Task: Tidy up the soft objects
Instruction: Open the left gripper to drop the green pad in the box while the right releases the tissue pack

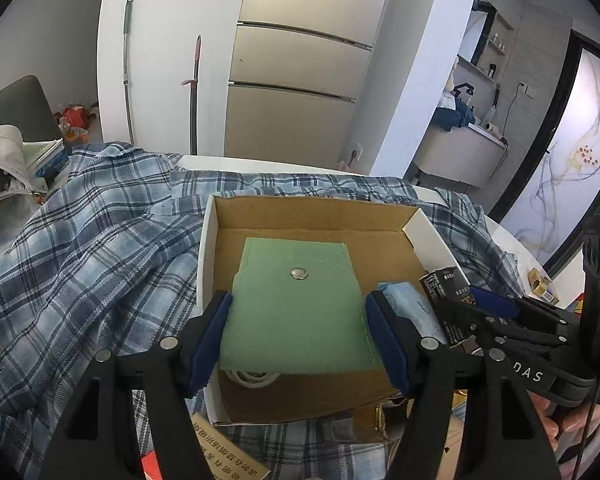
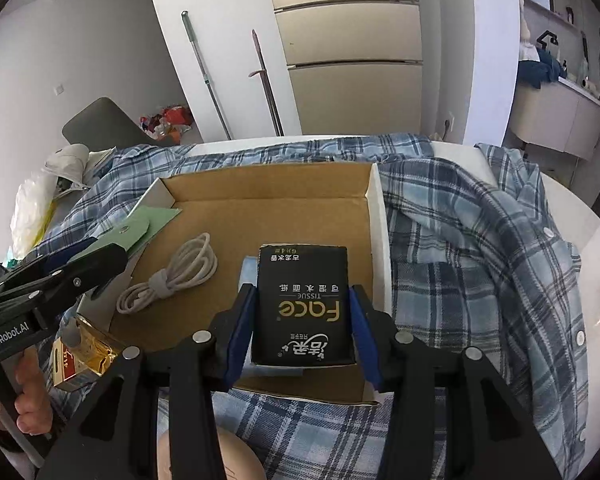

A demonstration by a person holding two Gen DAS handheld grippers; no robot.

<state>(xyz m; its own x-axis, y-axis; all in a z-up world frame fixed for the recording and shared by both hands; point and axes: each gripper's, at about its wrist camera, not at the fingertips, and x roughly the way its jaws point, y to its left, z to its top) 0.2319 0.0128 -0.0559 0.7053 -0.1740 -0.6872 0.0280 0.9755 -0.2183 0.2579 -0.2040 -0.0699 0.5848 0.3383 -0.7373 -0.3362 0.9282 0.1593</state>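
Left claw (image 1: 298, 320) clamps green pouch (image 1: 300, 304) over cardboard box (image 1: 320, 216); right claw (image 2: 302, 320) grips black tissue pack (image 2: 304, 304), plaid shirt (image 2: 480, 248) beneath box.

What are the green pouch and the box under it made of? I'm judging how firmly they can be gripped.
The green pouch looks like matte felt or soft faux leather, with stitched edges and a metal snap. The box looks like corrugated cardboard: brown inside, white outside.
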